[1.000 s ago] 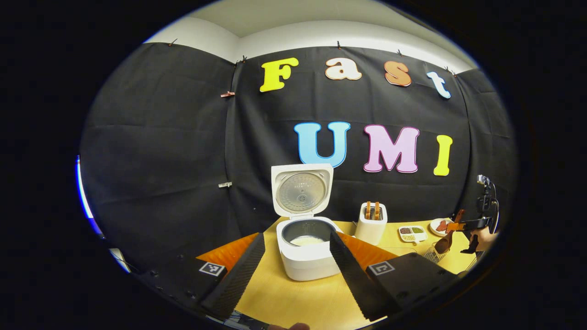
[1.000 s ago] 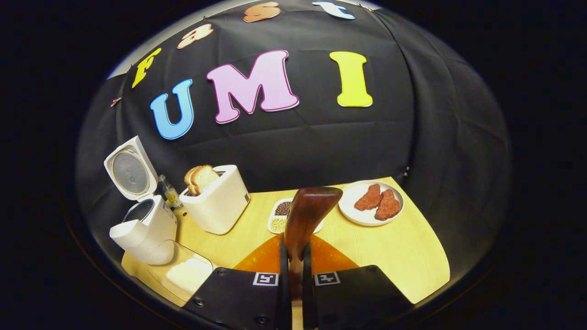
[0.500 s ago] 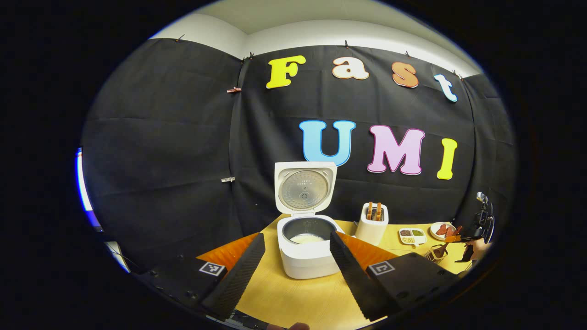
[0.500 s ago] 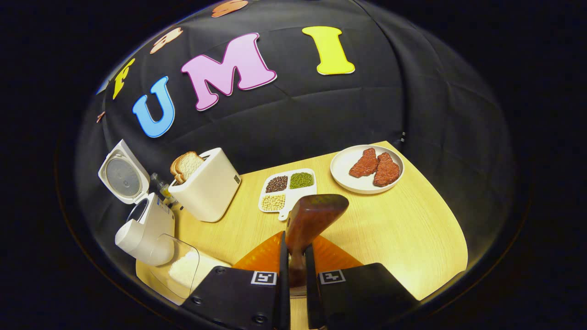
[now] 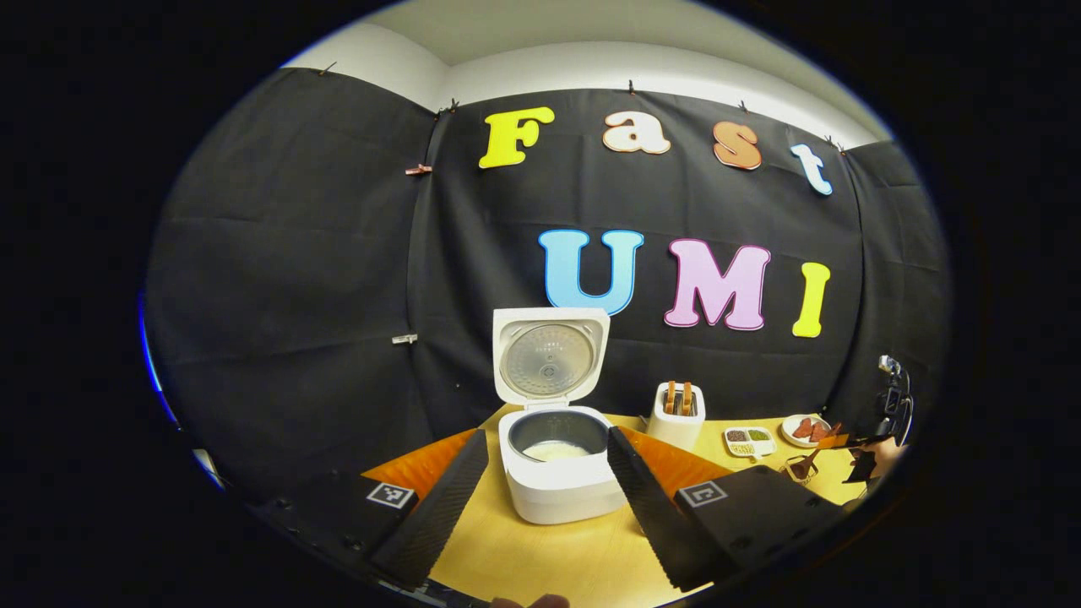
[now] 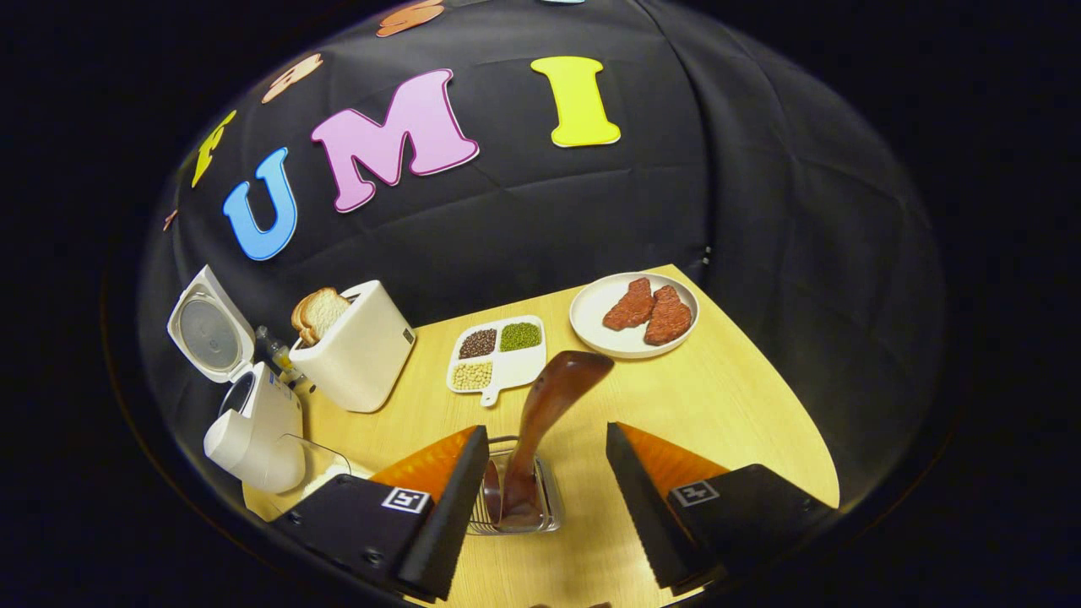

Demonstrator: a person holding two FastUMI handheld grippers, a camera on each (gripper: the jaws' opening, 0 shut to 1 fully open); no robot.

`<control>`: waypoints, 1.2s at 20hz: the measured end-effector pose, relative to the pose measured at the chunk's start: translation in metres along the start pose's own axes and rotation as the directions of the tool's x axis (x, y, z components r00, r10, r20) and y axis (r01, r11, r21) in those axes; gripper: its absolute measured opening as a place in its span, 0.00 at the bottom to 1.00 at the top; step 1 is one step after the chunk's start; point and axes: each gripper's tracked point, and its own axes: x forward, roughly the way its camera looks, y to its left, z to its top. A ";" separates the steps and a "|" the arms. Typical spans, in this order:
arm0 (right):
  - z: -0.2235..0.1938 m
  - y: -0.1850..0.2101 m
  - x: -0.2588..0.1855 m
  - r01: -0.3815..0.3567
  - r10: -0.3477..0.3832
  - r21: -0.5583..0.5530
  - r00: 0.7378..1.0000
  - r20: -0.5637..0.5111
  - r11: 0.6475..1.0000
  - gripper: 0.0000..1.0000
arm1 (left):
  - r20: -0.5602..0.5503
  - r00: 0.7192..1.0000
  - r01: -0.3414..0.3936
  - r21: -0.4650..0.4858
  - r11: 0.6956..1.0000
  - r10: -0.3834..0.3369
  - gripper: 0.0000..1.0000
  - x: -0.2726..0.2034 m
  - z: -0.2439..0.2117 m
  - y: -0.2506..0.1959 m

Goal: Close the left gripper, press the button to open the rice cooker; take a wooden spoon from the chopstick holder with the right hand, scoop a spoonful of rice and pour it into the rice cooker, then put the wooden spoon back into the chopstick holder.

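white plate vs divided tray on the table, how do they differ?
The white plate is round; the divided tray is squarish with a small tab. The plate holds two reddish meat pieces; the tray holds three kinds of grains or beans in separate compartments. The plate lies farther back. Both are white and flat on the table.

Cloth-walled booth, kitchen props: toaster (image 6: 355, 355), rice cooker (image 5: 557, 473)

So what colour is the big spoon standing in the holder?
Dark reddish brown, glossy wood. The wooden spoon shows best in the right gripper view.
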 end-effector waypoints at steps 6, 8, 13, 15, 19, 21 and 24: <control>0.022 0.007 -0.056 0.054 -0.046 -0.069 0.993 0.108 0.996 0.98 | 0.043 0.997 0.067 -0.011 0.998 -0.066 1.00 0.017 0.016 0.000; 0.031 0.013 -0.076 0.056 -0.044 -0.079 0.988 0.150 0.995 0.98 | 0.066 0.994 0.084 -0.004 0.996 -0.084 0.98 0.025 0.026 -0.001; 0.061 0.036 -0.125 0.059 -0.024 -0.140 0.970 0.243 0.988 0.98 | 0.158 0.980 0.113 0.035 0.993 -0.117 0.98 0.062 0.072 -0.003; 0.072 0.043 -0.142 0.084 -0.032 -0.176 0.960 0.279 0.981 0.98 | 0.194 0.975 0.105 0.026 0.994 -0.108 0.98 0.083 0.091 -0.001; 0.088 0.063 -0.173 0.104 -0.027 -0.205 0.938 0.345 0.973 0.98 | 0.250 0.963 0.106 0.009 0.994 -0.105 0.98 0.130 0.126 -0.003; 0.094 0.070 -0.186 0.118 -0.027 -0.225 0.928 0.371 0.967 0.98 | 0.287 0.951 0.116 0.016 0.993 -0.115 0.97 0.155 0.146 -0.007; 0.092 0.079 -0.202 0.130 -0.026 -0.245 0.921 0.389 0.961 0.99 | 0.302 0.944 0.137 -0.001 0.991 -0.130 0.97 0.201 0.167 -0.012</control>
